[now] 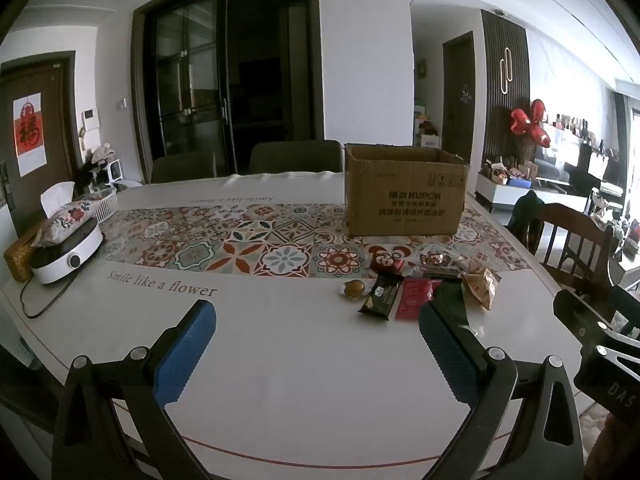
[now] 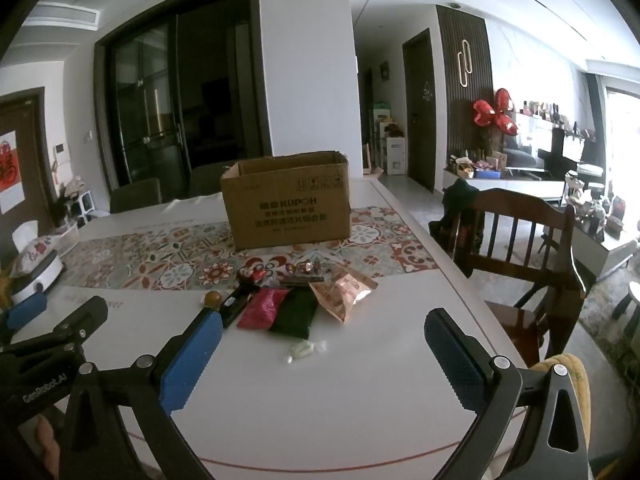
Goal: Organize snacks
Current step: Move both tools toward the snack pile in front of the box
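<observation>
An open cardboard box (image 1: 406, 196) stands on the patterned runner, also in the right wrist view (image 2: 286, 212). In front of it lies a cluster of snack packets: a black bar (image 1: 380, 294), a red packet (image 1: 416, 298), a dark green packet (image 2: 296, 312), a tan bag (image 2: 344, 292), a round brown sweet (image 2: 213, 298) and a small pale sweet (image 2: 306, 349). My left gripper (image 1: 316, 320) is open and empty, left of the snacks. My right gripper (image 2: 322, 330) is open and empty, just short of the pale sweet.
A white cooker (image 1: 68, 252) with a tissue pouch (image 1: 66, 216) on it sits at the table's left edge. A wooden chair (image 2: 516, 240) stands by the right side. Two dark chairs (image 1: 296, 156) are behind the table.
</observation>
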